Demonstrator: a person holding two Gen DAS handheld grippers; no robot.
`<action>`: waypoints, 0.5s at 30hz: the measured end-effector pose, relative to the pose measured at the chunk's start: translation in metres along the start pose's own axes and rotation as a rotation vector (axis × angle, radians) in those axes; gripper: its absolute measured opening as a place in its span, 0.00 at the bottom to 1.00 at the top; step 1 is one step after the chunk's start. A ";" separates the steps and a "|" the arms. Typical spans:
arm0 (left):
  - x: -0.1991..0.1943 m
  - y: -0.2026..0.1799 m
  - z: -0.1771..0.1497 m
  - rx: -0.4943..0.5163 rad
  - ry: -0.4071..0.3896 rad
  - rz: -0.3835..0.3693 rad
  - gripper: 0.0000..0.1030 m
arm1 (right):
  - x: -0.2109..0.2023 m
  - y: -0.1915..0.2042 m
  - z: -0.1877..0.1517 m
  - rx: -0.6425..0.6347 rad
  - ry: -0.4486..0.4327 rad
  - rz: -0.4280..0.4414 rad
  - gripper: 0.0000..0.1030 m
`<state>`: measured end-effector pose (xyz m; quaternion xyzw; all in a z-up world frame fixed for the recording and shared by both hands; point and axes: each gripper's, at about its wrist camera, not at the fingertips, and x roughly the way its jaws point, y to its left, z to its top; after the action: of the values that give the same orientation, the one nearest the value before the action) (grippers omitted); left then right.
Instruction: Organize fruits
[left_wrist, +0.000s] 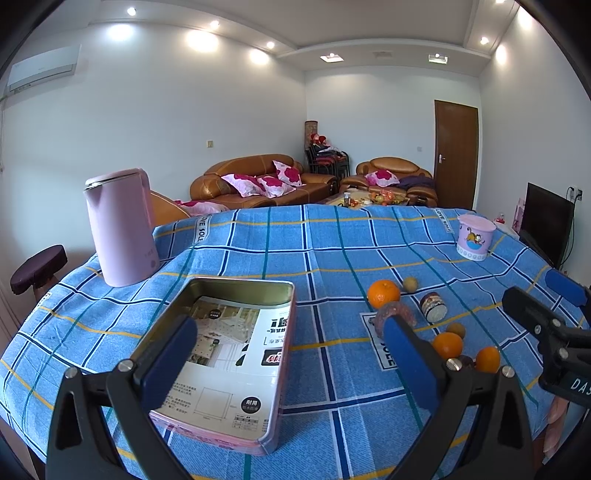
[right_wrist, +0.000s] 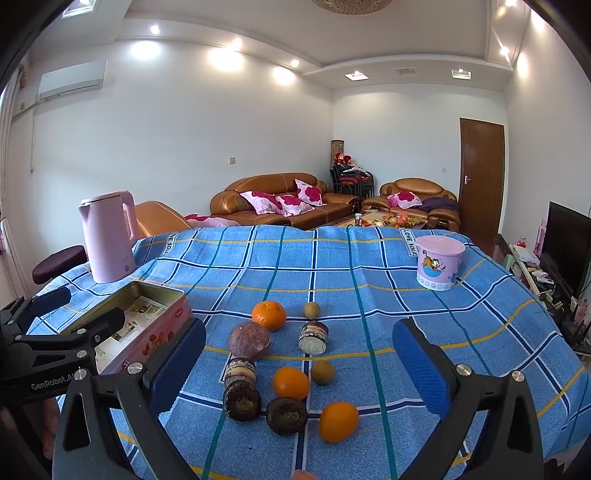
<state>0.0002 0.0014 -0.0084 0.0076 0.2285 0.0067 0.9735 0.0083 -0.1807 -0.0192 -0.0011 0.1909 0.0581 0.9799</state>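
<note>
- Both grippers hung spread wide with nothing between their fingers: my left gripper (left_wrist: 288, 354) over the near edge of the tin (left_wrist: 229, 354), my right gripper (right_wrist: 299, 362) above the scattered fruit.
- From the right wrist, the fruit lay around the middle of the cloth: a mandarin (right_wrist: 269, 314) at 12 o'clock of the group, a purple fruit (right_wrist: 249, 339) just beside it at its 7, an orange (right_wrist: 291, 383) in the centre, another orange (right_wrist: 338, 421) at 5 o'clock, and two small brown fruits (right_wrist: 322, 372) further right.
- Dark cut rolls (right_wrist: 241, 398) sat among them; I could not tell what they were.
- The tin, open and holding only a printed sheet, stood at 9 o'clock of the fruit, well apart.
- I judged nothing was sorted yet. A good first pick seemed the centre orange: come straight down, close across its widest part, avoid nudging the round neighbours, which would roll.
- The table wore a blue checked cloth (right_wrist: 406, 295), a little wrinkled; a pink kettle (right_wrist: 107, 236) stood at 10 o'clock, a cartoon tub (right_wrist: 439, 264) at 2.
- Beyond were brown sofas (right_wrist: 280, 203), a door (right_wrist: 480, 177) and a television (right_wrist: 565, 247).
</note>
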 end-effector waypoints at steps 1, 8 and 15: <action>0.000 0.000 0.000 0.001 0.000 0.001 1.00 | 0.000 0.000 0.000 0.001 0.001 0.002 0.99; 0.000 0.000 -0.001 0.000 0.000 0.001 1.00 | 0.002 0.001 -0.002 -0.003 0.005 0.007 0.99; 0.000 0.001 -0.001 0.001 0.001 0.002 1.00 | 0.003 0.001 -0.003 -0.003 0.011 0.008 0.99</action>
<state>-0.0002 0.0025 -0.0091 0.0082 0.2290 0.0074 0.9734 0.0095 -0.1794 -0.0226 -0.0022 0.1964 0.0625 0.9785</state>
